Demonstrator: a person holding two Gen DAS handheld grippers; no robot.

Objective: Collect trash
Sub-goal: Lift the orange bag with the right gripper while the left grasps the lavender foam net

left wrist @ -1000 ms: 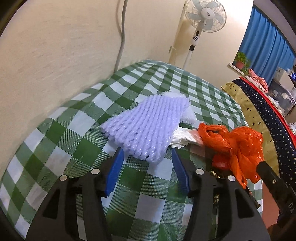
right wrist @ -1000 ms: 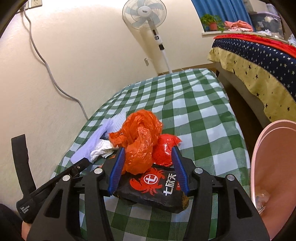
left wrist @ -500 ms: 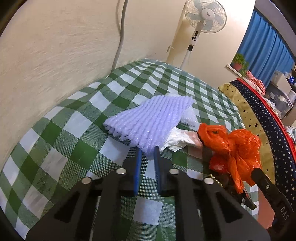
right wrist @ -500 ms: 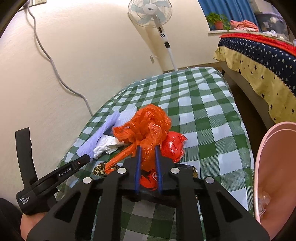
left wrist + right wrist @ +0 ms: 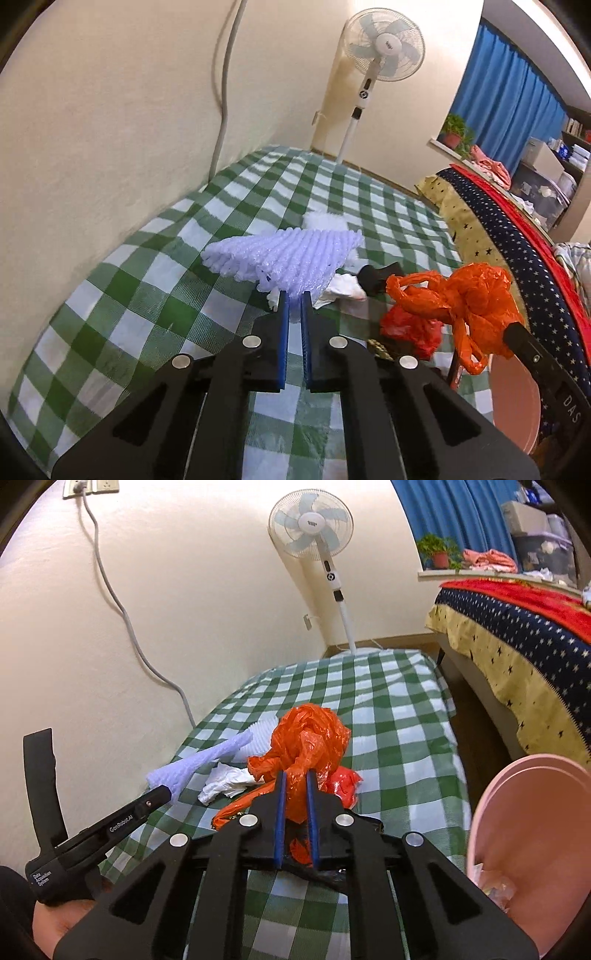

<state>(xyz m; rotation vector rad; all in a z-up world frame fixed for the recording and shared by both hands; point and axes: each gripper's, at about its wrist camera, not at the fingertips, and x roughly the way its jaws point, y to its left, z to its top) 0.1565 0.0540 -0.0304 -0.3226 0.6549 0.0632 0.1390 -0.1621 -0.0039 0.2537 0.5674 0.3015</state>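
A second ago both my grippers stood wide; now both are clamped. My left gripper (image 5: pixel 294 295) has pinched its blue pads onto the near edge of the lavender foam fruit net (image 5: pixel 284 258), and that edge has come up off the green checked tablecloth (image 5: pixel 129 314), where it lay flat before. My right gripper (image 5: pixel 295 775) is closing the last bit on the crumpled orange plastic bag (image 5: pixel 306 734), with the plastic squeezed between the pads; the bag hangs higher than it did and trails a twisted strip down to the cloth.

The black crab-print snack packet (image 5: pixel 314 873), plain under the right jaws a second ago, is now mostly hidden behind the gripper body; only a dark edge shows, and I cannot tell whether it is caught in the grip along with the bag. A smaller red wrapper (image 5: pixel 345 782) sits just behind the bag, partly covered. White crumpled tissue (image 5: pixel 225 781) lies on the cloth between the net and the bag. Under the far end of the net is a white piece (image 5: pixel 325 221), mostly covered, which I cannot identify. From the left view a dark object (image 5: pixel 373 278) beside the tissue is too unclear to name.

The pink bin (image 5: pixel 532 834) is cut off at the right edge, with some scraps visible inside.
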